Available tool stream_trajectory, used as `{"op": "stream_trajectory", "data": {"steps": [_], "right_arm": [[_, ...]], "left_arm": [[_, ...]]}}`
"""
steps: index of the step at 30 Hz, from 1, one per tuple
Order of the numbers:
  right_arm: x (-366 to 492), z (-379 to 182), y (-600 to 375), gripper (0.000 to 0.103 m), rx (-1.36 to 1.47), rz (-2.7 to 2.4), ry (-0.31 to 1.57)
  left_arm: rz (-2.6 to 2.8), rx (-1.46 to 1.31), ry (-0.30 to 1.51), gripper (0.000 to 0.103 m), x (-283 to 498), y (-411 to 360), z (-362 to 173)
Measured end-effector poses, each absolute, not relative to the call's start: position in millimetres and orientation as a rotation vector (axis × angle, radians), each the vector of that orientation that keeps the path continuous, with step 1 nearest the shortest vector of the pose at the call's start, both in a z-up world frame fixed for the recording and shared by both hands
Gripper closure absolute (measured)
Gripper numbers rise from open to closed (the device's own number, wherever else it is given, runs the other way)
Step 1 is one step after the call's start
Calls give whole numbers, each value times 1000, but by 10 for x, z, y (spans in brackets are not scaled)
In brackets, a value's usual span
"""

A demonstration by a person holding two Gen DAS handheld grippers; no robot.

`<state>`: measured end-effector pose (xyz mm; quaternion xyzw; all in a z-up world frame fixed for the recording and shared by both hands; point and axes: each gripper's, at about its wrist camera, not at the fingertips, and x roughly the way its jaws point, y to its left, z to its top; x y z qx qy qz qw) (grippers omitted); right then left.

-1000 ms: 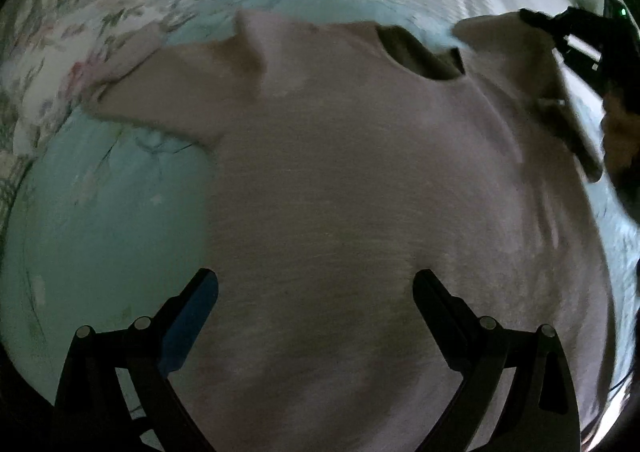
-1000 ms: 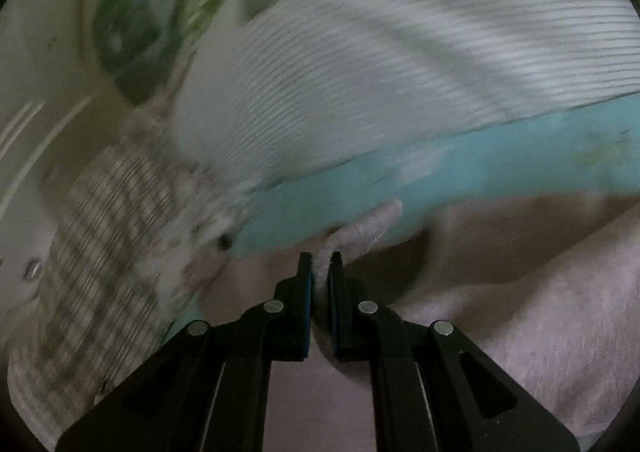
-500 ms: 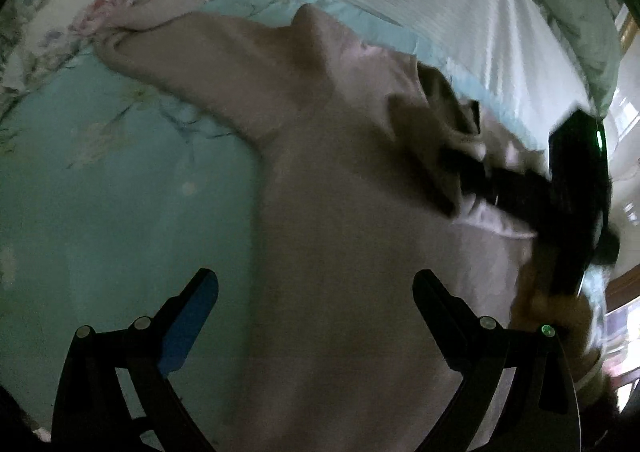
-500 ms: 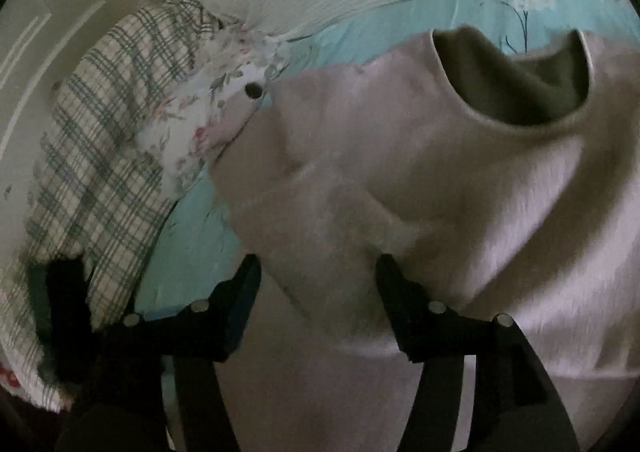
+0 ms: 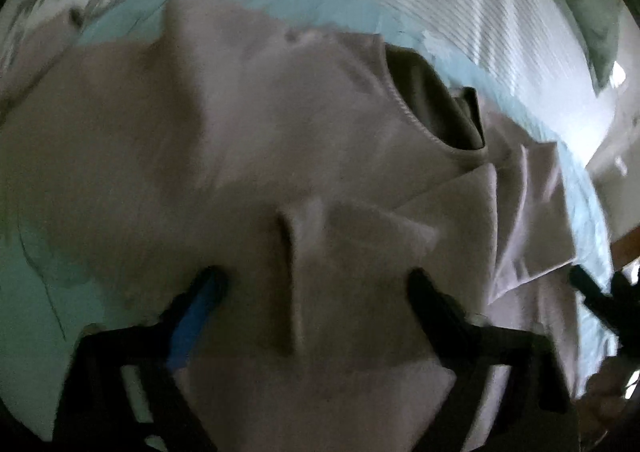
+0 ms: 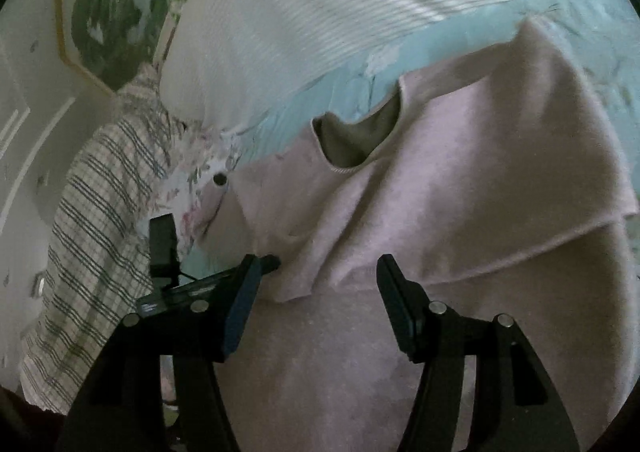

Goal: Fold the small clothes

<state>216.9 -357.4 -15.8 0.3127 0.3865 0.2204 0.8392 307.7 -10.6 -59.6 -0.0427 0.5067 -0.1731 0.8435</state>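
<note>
A pale pink sweater [image 5: 280,140] lies spread on the turquoise bed sheet [image 5: 32,292], its neck opening [image 5: 432,108] toward the far side. In the right wrist view the sweater [image 6: 480,172] has one side flap [image 6: 520,212] folded over its body. My left gripper [image 5: 314,288] hangs low over the chest. Its jaws are closing, with a raised ridge of cloth [image 5: 290,252] between them that the pads do not press. My right gripper [image 6: 320,284] stands open over the flap's lower edge, holding nothing. One of the left gripper's fingers [image 6: 270,262] reaches in from the left.
A white striped pillow [image 6: 340,12] lies beyond the sweater. A plaid cloth [image 6: 92,232] and a floral cloth [image 6: 200,176] lie at the left, below a framed picture [image 6: 100,12] on the wall. The right gripper's dark fingers [image 5: 588,292] show at the right edge.
My right gripper let go of the sleeve, opened and drew back, and the flap now lies across the body. My left gripper swung in lower over the sweater's chest.
</note>
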Motion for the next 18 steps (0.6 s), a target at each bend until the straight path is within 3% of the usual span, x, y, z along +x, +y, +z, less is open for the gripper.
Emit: {"op": "stream_trajectory", "data": {"steps": [1,2,3,9,13,16,18], "right_arm": [[2131,-135,-3611,41,667,457,807],[2101,-118,-3642,41,671,447,798],[2078,-110,-3678,41,676,441,794],[1959,-2,-3999,41,657,338,746],[2022,-23,-4321,41,637,205,753],[2162,-70,-4566,33,629,126,758],[2302,-129,-4701,32,621,79,776]], "left_arm": [[-381,-72,1061,61,3072,-152,-582],[-398,-66,1061,95,3069,-180,-569],[-415,-67,1060,100,3053,-195,-545],[-302,-79,837,101,2935,175,5],[-182,-129,874,101,3154,561,-120],[-162,-187,885,101,3210,734,-203],[-148,-188,878,101,3219,713,-223]]}}
